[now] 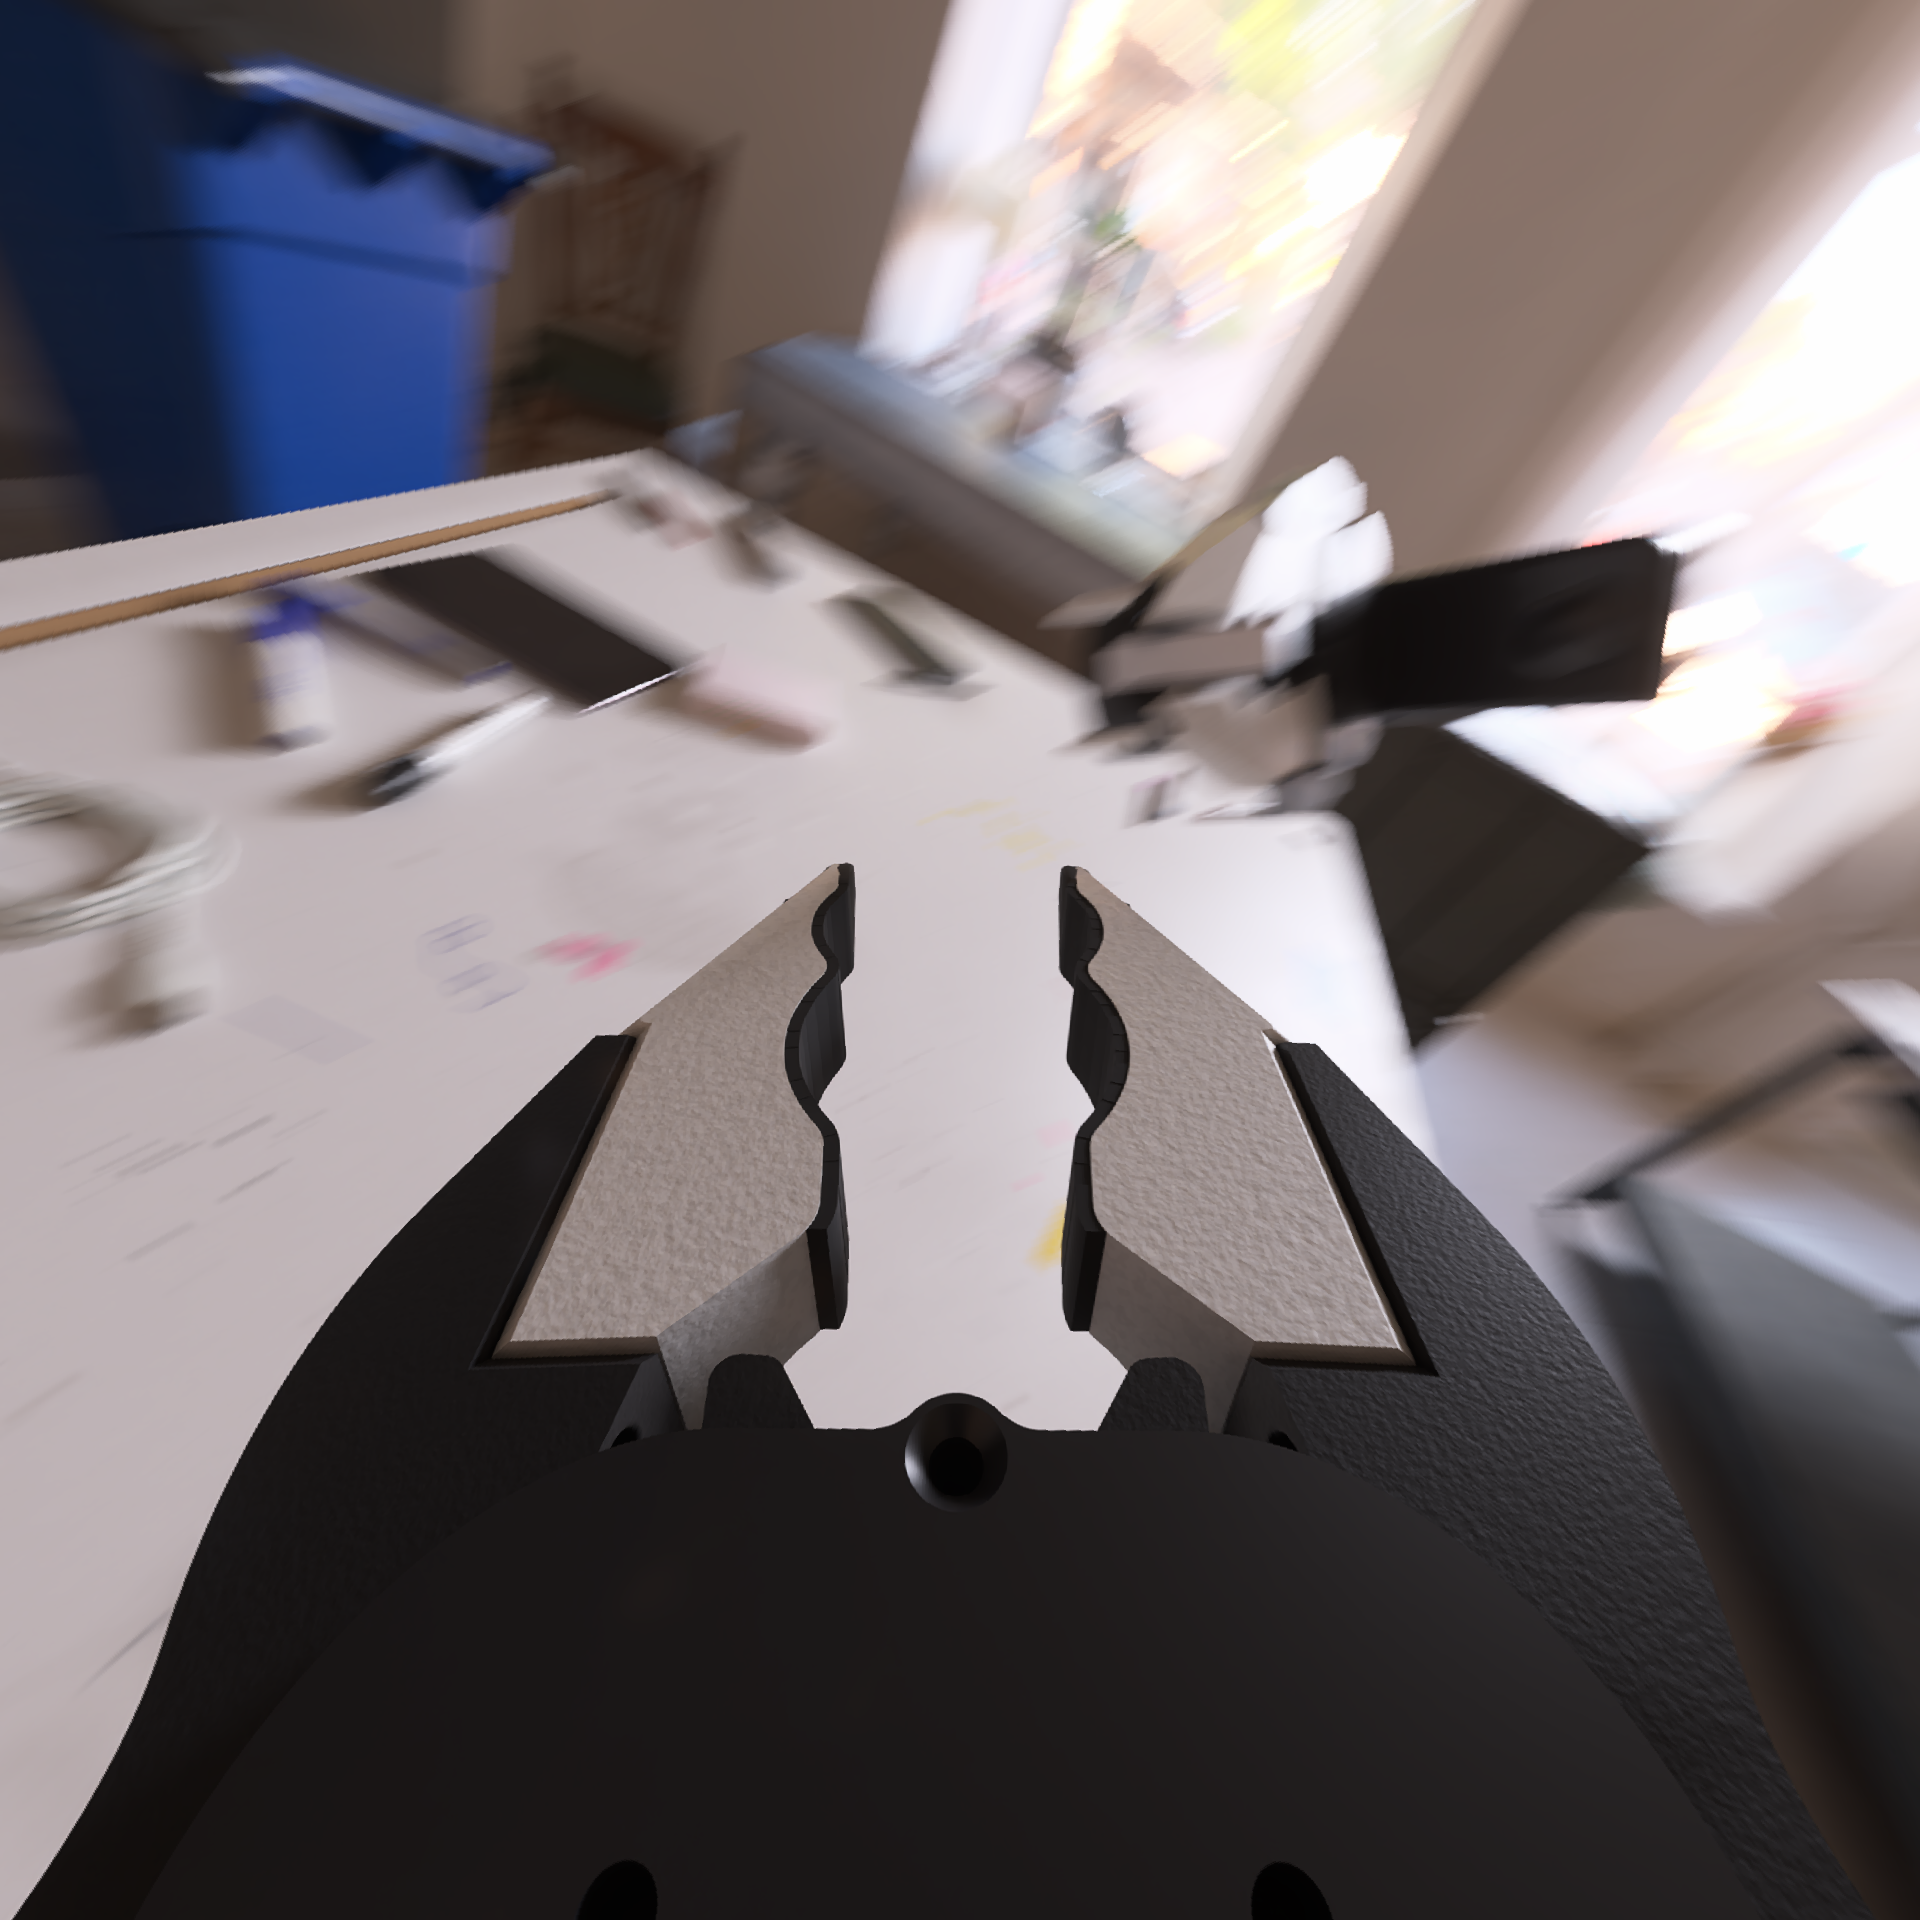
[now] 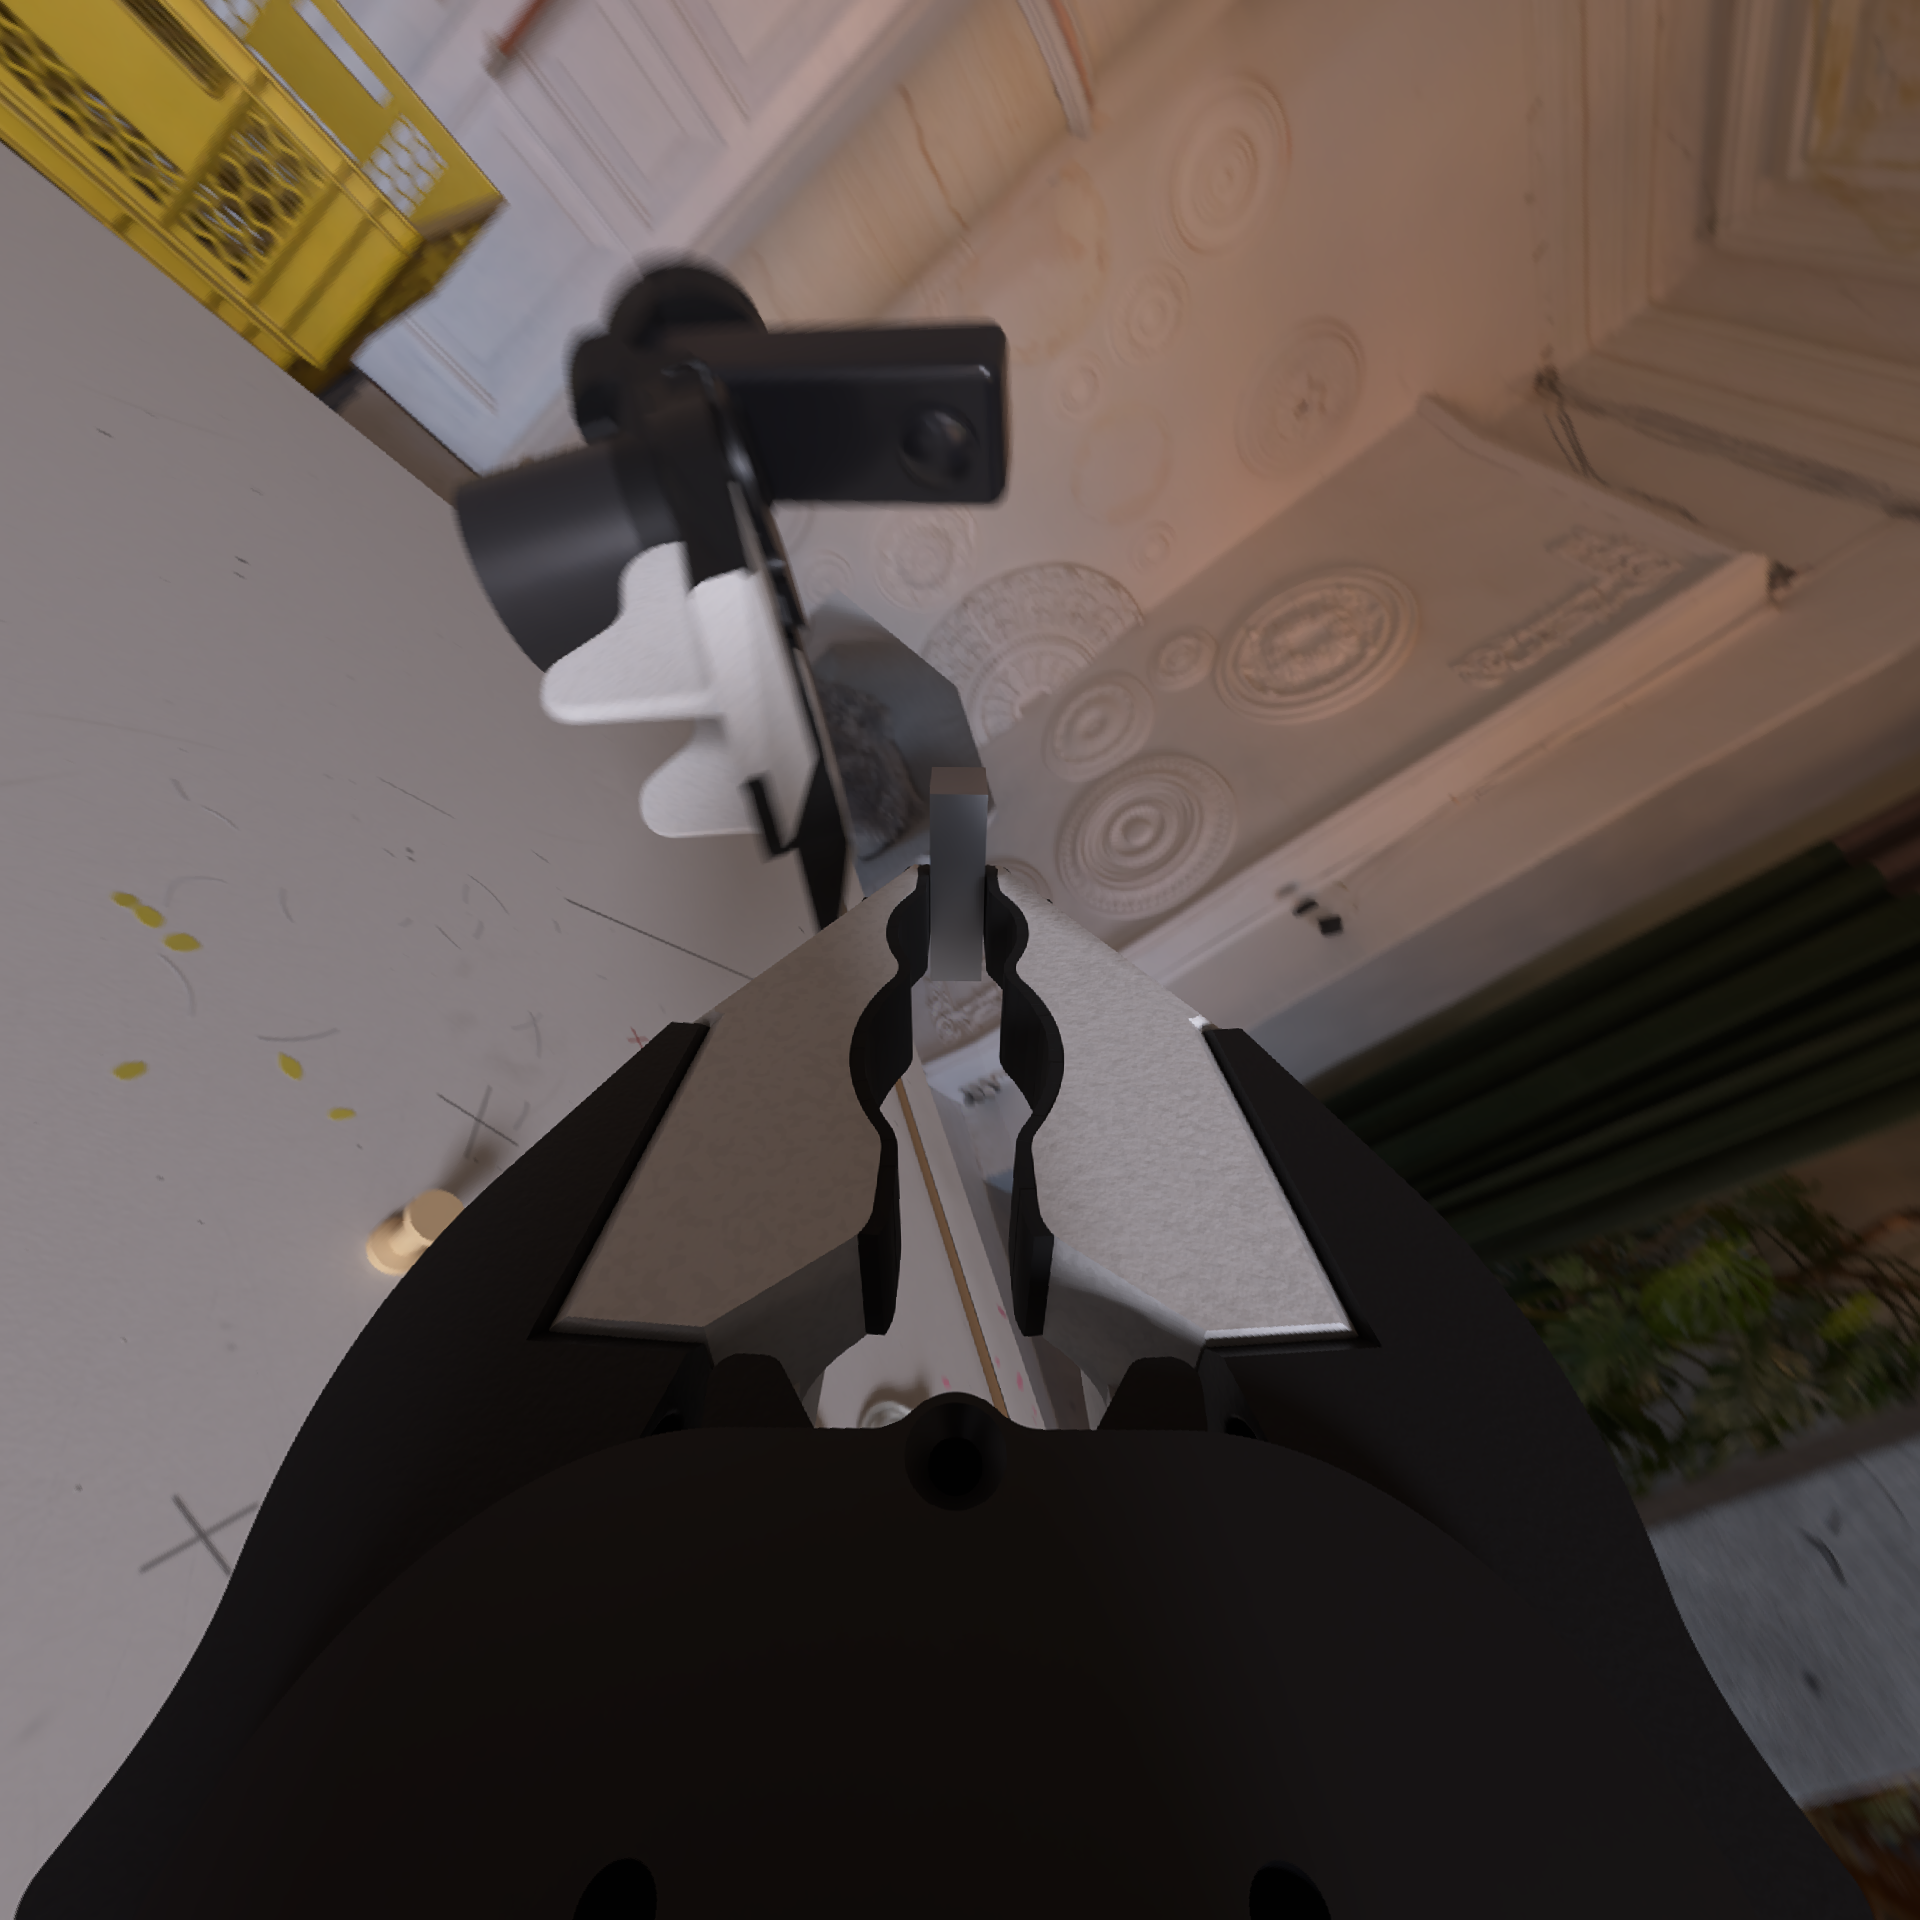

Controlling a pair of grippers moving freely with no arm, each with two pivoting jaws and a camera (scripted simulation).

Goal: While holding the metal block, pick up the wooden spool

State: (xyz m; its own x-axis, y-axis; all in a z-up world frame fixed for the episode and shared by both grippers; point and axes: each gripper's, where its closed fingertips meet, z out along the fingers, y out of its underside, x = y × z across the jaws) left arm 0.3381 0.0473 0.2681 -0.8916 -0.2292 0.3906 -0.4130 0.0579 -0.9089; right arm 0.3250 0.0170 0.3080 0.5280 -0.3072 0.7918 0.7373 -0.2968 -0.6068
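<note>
In the right wrist view my right gripper (image 2: 954, 883) is shut on a small grey metal block (image 2: 956, 883), which sticks out past the fingertips, held in the air beside the table. The wooden spool (image 2: 414, 1229) is pale tan and lies on the white table (image 2: 260, 727) at the lower left, partly hidden by my right gripper's body. The left gripper (image 2: 727, 582) shows farther off above the table. In the left wrist view my left gripper (image 1: 956, 883) is open and empty above the table (image 1: 520, 1039). The right gripper (image 1: 1382, 644) shows blurred at the far right. The spool is not visible there.
A yellow crate (image 2: 208, 156) stands at the table's far corner. In the left wrist view a blue bin (image 1: 260, 291) stands beyond the table, and blurred items lie on the table: a white coiled cable (image 1: 104, 873), a pen (image 1: 457, 748), a dark flat slab (image 1: 540, 623).
</note>
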